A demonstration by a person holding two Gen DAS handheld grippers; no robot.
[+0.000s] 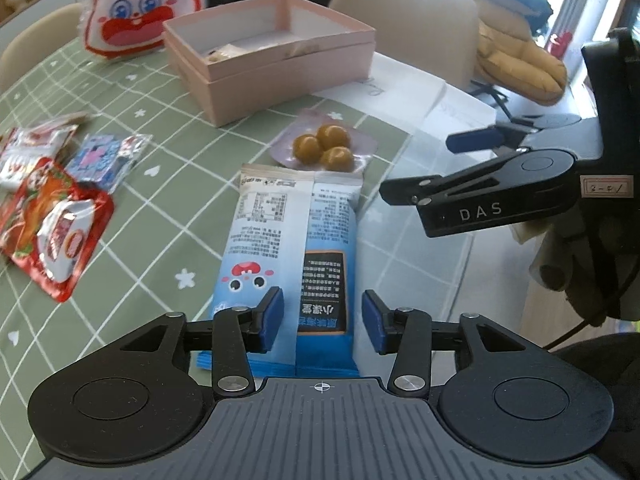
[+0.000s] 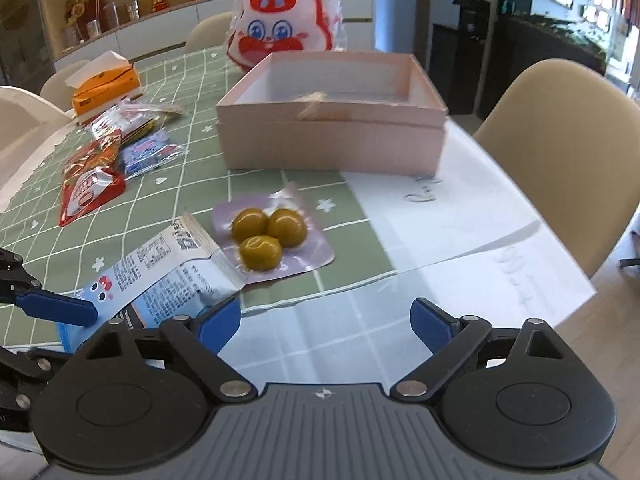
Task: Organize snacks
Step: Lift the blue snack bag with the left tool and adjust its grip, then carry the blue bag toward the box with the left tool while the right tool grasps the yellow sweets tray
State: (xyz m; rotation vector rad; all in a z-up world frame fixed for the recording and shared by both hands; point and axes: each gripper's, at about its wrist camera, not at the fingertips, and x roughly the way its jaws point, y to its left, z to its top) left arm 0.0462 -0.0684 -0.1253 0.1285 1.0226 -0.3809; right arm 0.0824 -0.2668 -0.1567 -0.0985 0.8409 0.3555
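Left hand-held gripper: jaws parted to a moderate width, straddling the near end of the blue-and-white snack packet. Blue pads sit on either side of the packet, with visible gaps; no contact that I can confirm. Packet lies flat on the surface, printed back side up, long axis running toward 12 o'clock in the left wrist view.

Right hand-held gripper: jaws spread wide, holding nothing, hovering above the glass-covered near edge of the surface. In the left wrist view it shows at 3 o'clock, side-on.

Other snacks:
- Purple pouch with three yellow-green balls, just beyond the far end of the blue packet; in the right wrist view the packet's sealed edge overlaps the pouch's corner.
- Red packet at 9 o'clock in the left wrist view, with a small blue-and-pink packet and further wrappers just beyond it at 10 o'clock.

Pink box, open-topped, at 12 o'clock behind the pouch. Something pale lies inside; too little shows to identify it. Rabbit-faced plush bag stands behind the box. Orange tissue box at 10 o'clock in the right wrist view. Green checked cloth covers most of the surface; beige chair at 2 o'clock.
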